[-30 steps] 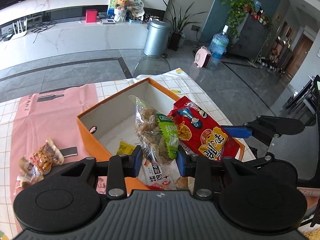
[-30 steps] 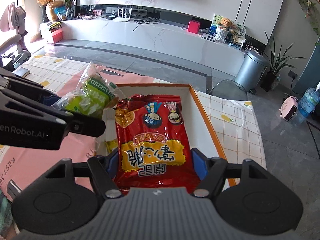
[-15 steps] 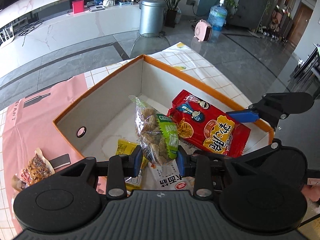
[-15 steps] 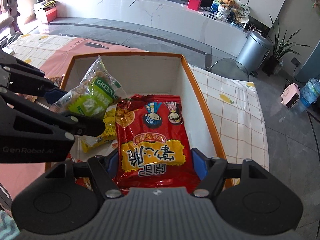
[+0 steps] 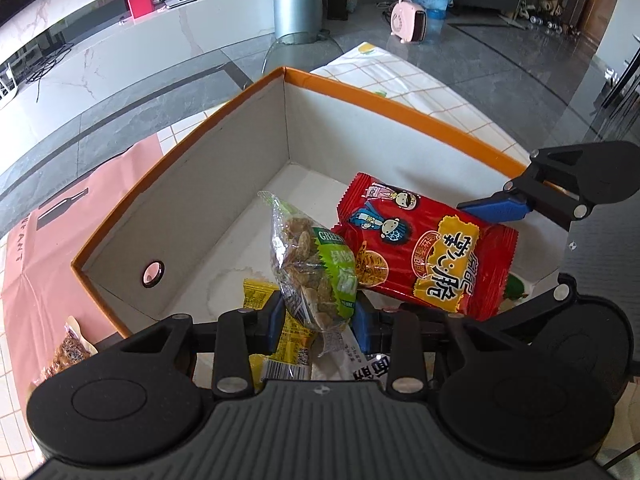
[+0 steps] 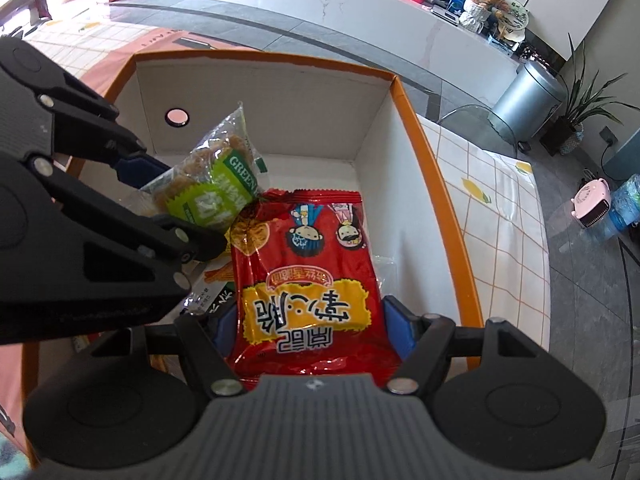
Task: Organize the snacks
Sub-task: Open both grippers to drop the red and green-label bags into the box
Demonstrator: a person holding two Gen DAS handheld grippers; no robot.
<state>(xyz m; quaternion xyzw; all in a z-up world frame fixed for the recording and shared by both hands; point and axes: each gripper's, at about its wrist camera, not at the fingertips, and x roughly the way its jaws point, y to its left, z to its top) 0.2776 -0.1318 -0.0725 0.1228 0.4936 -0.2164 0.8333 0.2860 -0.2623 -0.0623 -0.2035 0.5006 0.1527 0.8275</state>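
Two crinkly snack packs held inside the orange-rimmed cardboard box

The left gripper pinches a clear-and-green pack; the right gripper, spread wider, clamps a glossy red pack. Both have sunk lower into the box than a second ago.

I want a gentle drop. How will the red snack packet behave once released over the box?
The red snack packet is a puffed, glossy foil pouch, so probably light and slippery. It juts out unsupported from the right gripper without drooping, so fairly stiff; likely to land flat in the orange box.
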